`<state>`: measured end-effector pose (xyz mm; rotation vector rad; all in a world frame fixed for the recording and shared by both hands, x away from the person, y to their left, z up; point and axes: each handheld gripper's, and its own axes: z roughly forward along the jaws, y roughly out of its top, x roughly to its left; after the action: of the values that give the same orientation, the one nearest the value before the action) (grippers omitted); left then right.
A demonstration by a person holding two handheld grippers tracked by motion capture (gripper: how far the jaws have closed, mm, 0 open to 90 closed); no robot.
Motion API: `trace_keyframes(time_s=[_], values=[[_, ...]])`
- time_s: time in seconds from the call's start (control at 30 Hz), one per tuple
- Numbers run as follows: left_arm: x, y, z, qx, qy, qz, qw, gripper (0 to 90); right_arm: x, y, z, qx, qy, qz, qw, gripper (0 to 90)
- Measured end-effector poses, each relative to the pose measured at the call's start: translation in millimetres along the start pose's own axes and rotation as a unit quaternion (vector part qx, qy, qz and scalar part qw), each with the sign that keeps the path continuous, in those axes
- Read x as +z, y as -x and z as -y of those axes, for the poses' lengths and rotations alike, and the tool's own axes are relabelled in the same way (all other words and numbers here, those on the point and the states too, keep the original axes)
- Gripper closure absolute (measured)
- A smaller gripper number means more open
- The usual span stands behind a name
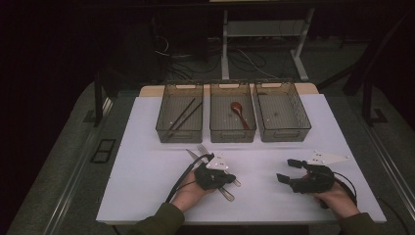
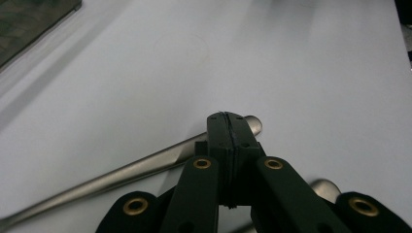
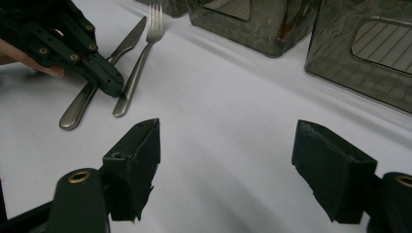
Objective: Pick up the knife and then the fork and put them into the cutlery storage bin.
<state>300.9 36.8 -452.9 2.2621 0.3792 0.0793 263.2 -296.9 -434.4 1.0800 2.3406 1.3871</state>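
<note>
A steel fork (image 1: pixel 203 149) and a knife (image 1: pixel 192 154) lie side by side on the white table (image 1: pixel 142 176), handles toward the person. My left gripper (image 1: pixel 230 178) is shut with nothing between its jaws. Its tip (image 3: pixel 111 82) hovers just over the two handles, between the fork (image 3: pixel 141 63) and the knife (image 3: pixel 104 68). In the left gripper view the closed jaws (image 2: pixel 227 124) stand in front of one handle (image 2: pixel 145 167), with another handle end (image 2: pixel 325 187) to the right. My right gripper (image 1: pixel 287 170) rests open and empty (image 3: pixel 226 165) at the right.
Three dark mesh bins stand in a row at the back. The left bin (image 1: pixel 178 133) holds chopsticks (image 1: pixel 185 115), the middle bin (image 1: pixel 232 134) a brown spoon (image 1: pixel 239 111), and the right bin (image 1: pixel 284 134) shows nothing inside. Cables run on the floor beyond the table.
</note>
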Motion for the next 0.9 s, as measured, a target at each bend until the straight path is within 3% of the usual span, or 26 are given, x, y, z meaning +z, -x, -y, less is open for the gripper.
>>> trace_keyframes(time_s=[0.5, 0.6, 0.67, 0.9], values=[[21.0, -13.2, -18.2, -0.007, 0.006, -0.019, 0.9998, 88.9, -0.3, 0.4, 0.2, -0.001, 0.000, -0.002, 1.0000, 25.2], [17.3, -13.7, -18.7, -0.007, 0.009, -0.022, 0.9997, 88.8, -0.8, 1.0, 0.4, -0.002, 0.001, -0.002, 1.0000, 25.1], [11.6, -13.3, -19.2, -0.019, 0.018, -0.018, 0.9995, 88.7, -0.7, 1.3, 0.4, -0.002, 0.000, -0.003, 1.0000, 25.1], [-13.5, -7.5, -12.1, -0.033, 0.048, -0.011, 0.9982, 77.4, 0.7, 0.0, -0.4, -0.009, -0.003, -0.007, 0.9999, 25.0]])
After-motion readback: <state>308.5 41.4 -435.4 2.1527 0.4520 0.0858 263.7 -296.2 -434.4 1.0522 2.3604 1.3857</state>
